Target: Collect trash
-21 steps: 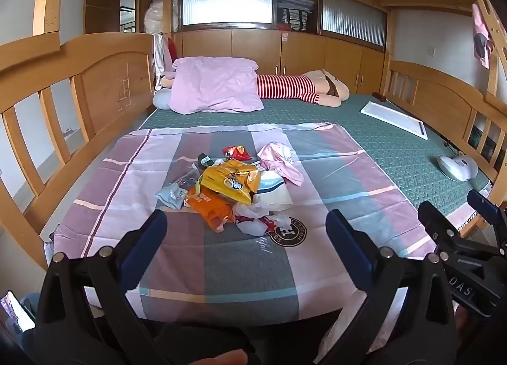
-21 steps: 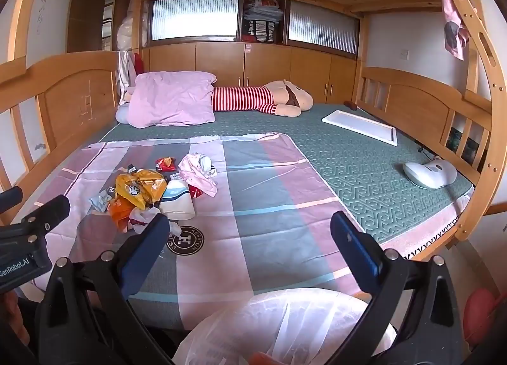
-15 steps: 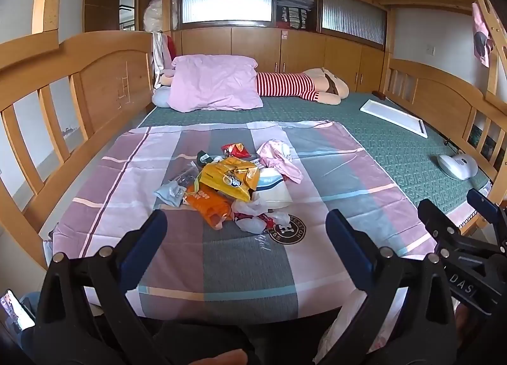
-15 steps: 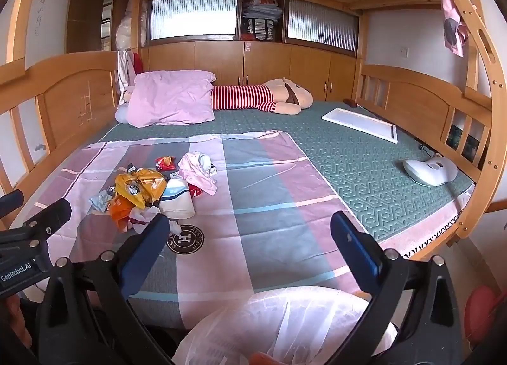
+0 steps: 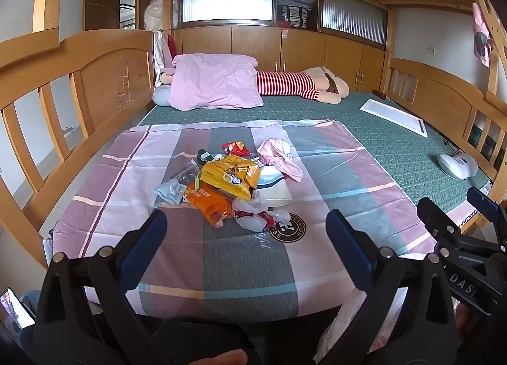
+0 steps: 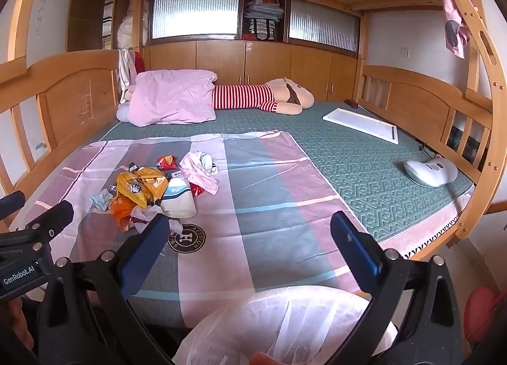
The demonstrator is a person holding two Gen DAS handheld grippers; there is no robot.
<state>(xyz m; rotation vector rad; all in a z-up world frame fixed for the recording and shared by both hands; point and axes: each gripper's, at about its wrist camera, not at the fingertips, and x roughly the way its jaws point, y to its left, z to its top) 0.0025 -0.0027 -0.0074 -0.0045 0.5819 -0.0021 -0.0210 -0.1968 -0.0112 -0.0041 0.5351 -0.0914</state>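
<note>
While both claws stand spread wide and empty at the near edge of the bed, the left gripper (image 5: pixel 245 228) and the right gripper (image 6: pixel 250 228) point down toward the striped pink-and-grey bedsheet (image 5: pixel 332 181). Nearest of all, a translucent white plastic bag (image 6: pixel 294 327) bulges just below the right gripper, a likely receptacle. Farther on, toward the sheet's left half, lies the heap of trash: one crumpled yellow foil snack packet (image 5: pixel 231 175), one orange plastic wrapper (image 5: pixel 210 201), one small red packet (image 5: pixel 236 148), one white paper cup lying on its side (image 5: pixel 274 189), one wad of pink fabric or paper (image 5: pixel 280 157), and several smaller scraps too tangled to count. All appear light, soft and crinkly, likely slippery; a pinch on a raised fold or bunched edge should hold best. Beyond rest one pink pillow (image 5: pixel 215 84) and one striped plush toy (image 5: pixel 301 86).
</note>
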